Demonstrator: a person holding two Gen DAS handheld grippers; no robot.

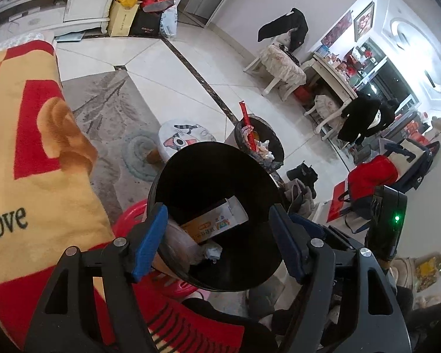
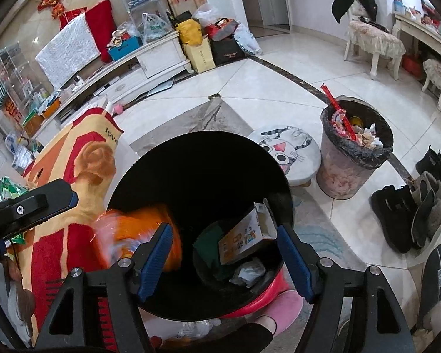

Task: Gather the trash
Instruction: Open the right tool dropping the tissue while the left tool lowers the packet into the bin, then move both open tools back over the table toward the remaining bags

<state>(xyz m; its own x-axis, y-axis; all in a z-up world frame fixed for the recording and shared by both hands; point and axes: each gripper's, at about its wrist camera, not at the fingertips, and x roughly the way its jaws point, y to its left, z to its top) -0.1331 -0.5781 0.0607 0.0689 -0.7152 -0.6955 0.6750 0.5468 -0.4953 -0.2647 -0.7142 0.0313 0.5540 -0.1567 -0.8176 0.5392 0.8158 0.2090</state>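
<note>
Both sets of jaws are wide apart and I hold nothing in them. My right gripper (image 2: pixel 225 260) hangs just over the black bin (image 2: pixel 203 158), and a blurry orange wrapper (image 2: pixel 138 235) sits by its left finger at the bin's near-left edge. It looks like it is dropping in, but I cannot tell if it touches the finger. My left gripper (image 1: pixel 217 242) is over the same black bin (image 1: pixel 214 170) too. Down in the bin lie a small carton (image 2: pixel 244 239), tipped with its long side running up and to the right, and a crumpled paper (image 2: pixel 248 272). I think the right hand is nearer the wrapper. Only the right view shows the wrapper. Only the left view shows the other gripper's green light (image 1: pixel 397 218). Farther off, a full grey bin (image 2: pixel 352 153) stands on the floor beside a cat stool (image 2: pixel 288 150).
</note>
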